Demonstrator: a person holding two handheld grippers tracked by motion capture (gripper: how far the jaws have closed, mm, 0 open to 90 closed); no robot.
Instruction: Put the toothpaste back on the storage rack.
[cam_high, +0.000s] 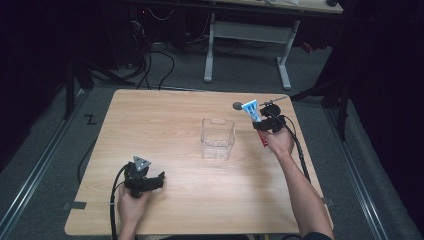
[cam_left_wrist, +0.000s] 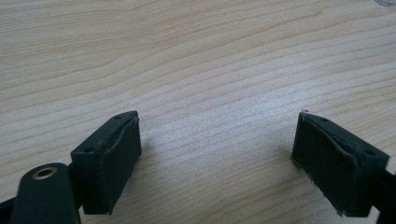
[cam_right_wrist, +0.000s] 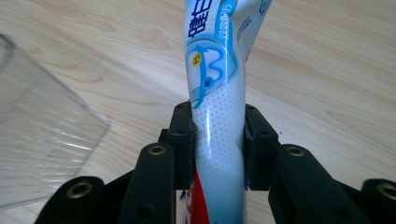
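Note:
A white, blue and red toothpaste tube (cam_high: 253, 112) is lifted above the table's far right, and my right gripper (cam_high: 267, 124) is shut on its middle. In the right gripper view the tube (cam_right_wrist: 217, 93) runs up between the two black jaws, squeezed by them. A clear plastic box (cam_high: 218, 138) stands open-topped at the table's centre, left of the tube; its corner (cam_right_wrist: 42, 140) is at the left of that view. My left gripper (cam_high: 159, 177) rests low near the front left of the table, open, with bare wood between its pads (cam_left_wrist: 112, 158).
The wooden table (cam_high: 165, 125) has a small dark round mark (cam_high: 237, 105) near its far edge. Behind the table stand a white desk frame (cam_high: 247, 40) and floor cables (cam_high: 160, 65). A metal rail (cam_high: 40, 160) runs along the floor at left.

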